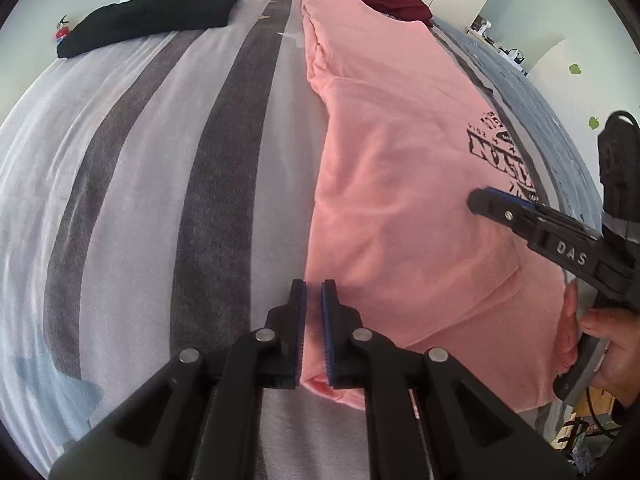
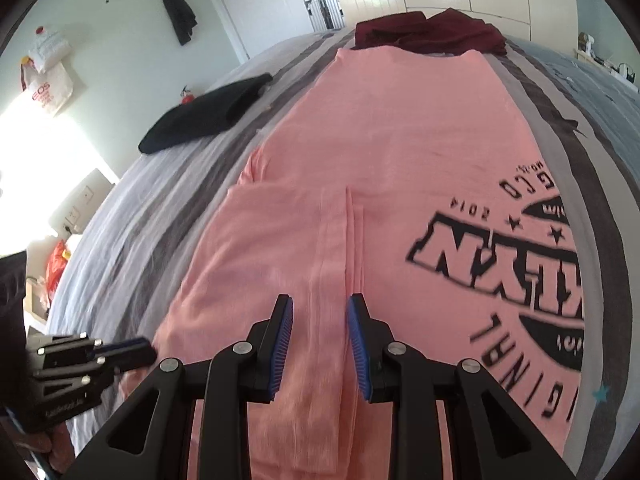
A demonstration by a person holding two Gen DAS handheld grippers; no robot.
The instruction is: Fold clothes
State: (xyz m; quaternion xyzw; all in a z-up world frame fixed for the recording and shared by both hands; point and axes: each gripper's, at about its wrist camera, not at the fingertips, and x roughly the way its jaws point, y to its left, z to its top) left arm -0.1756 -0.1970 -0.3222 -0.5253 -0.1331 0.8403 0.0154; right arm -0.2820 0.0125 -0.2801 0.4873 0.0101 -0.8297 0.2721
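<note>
Pinching pink shirt (image 1: 400, 200) edge, left claw (image 1: 314, 296).

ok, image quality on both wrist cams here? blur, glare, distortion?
Left wrist: heavy fisheye bowing of the striped bedspread, dark corner vignette, pink shirt evenly lit, its print slightly soft. Right wrist: blown-out sunlight at left frame edge, shirt print motion-smeared, same barrel distortion.

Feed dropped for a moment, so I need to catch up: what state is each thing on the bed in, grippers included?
Pink T-shirt: spread on the bed, left side and sleeve folded in, print facing up.
Left gripper: shut on the pink T-shirt's folded edge.
Right gripper: open over the folded sleeve, holding nothing.
Black garment: folded, set aside.
Maroon garment: crumpled, unfolded, beyond the shirt.
Striped bedcover: spread flat.
</note>
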